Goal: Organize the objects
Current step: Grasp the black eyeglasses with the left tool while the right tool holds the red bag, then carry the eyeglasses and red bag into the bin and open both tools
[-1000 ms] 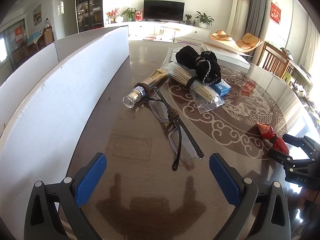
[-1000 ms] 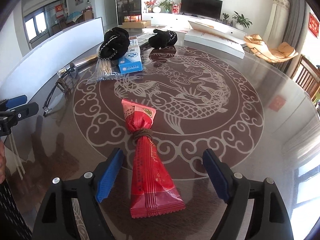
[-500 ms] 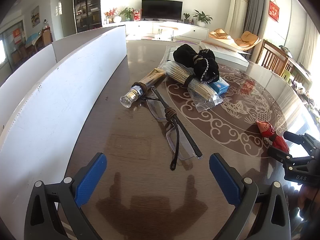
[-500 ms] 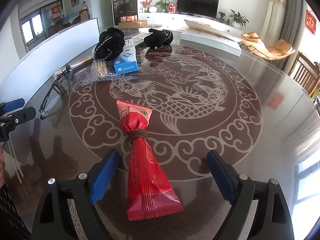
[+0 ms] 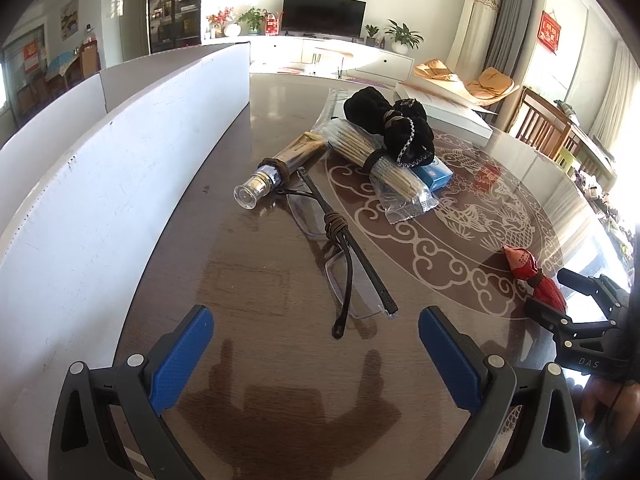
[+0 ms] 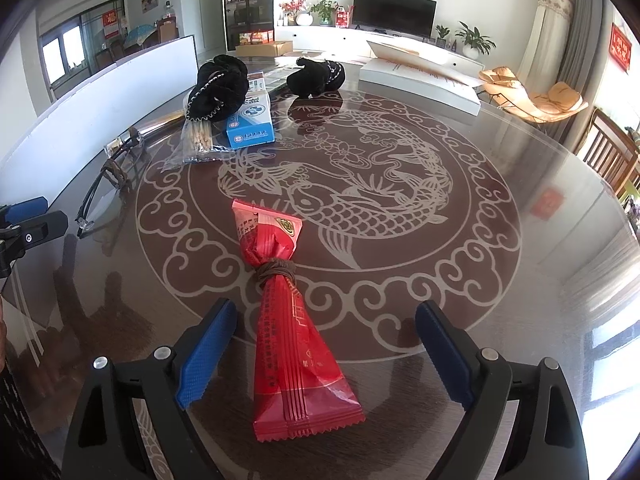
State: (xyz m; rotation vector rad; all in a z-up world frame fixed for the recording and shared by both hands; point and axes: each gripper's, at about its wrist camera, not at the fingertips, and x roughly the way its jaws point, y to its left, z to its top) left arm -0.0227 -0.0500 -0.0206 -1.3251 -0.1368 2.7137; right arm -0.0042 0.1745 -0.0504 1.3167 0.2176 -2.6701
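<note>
R gripper was widened w/ red packet loose between fingers, so released; L gripper open, empty.

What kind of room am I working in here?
Most likely a home living and dining room: a flat-screen TV on a long white cabinet, a cushioned lounge chair, and the round glass-topped dining table under the grippers.
</note>
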